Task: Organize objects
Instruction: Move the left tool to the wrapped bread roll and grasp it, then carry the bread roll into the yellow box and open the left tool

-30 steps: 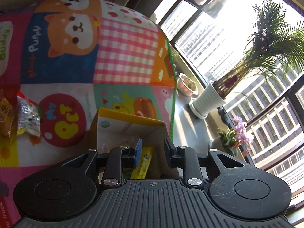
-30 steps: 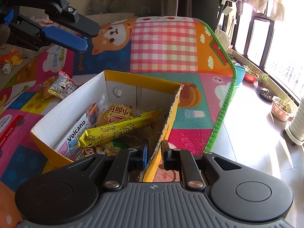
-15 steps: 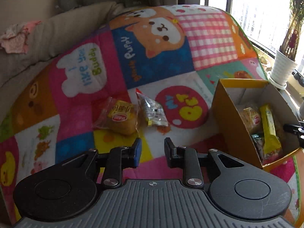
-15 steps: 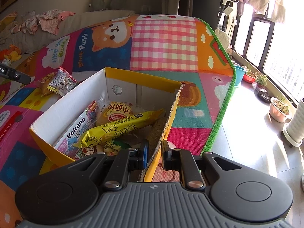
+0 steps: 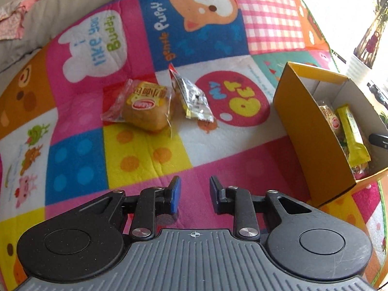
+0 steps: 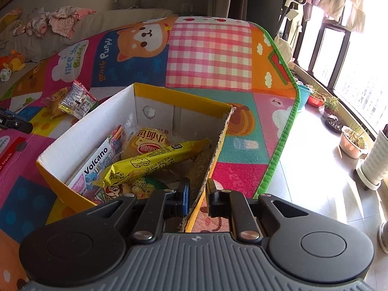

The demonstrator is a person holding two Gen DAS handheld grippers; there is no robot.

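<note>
Jaws of my left hand-held gripper (image 5: 192, 195) stand apart with nothing between them. It has swung away from the yellow box (image 5: 312, 143) at the right of its frame and now points down at the play mat (image 5: 80, 165), where the bun packet (image 5: 145, 106) and silver packet (image 5: 191, 95) lie touching, centre frame. I judge one of them the next pick. My right hand-held gripper (image 6: 196, 195) hasn't moved: it stays clenched on the box's near wall, low centre of its frame, steadying it.
</note>
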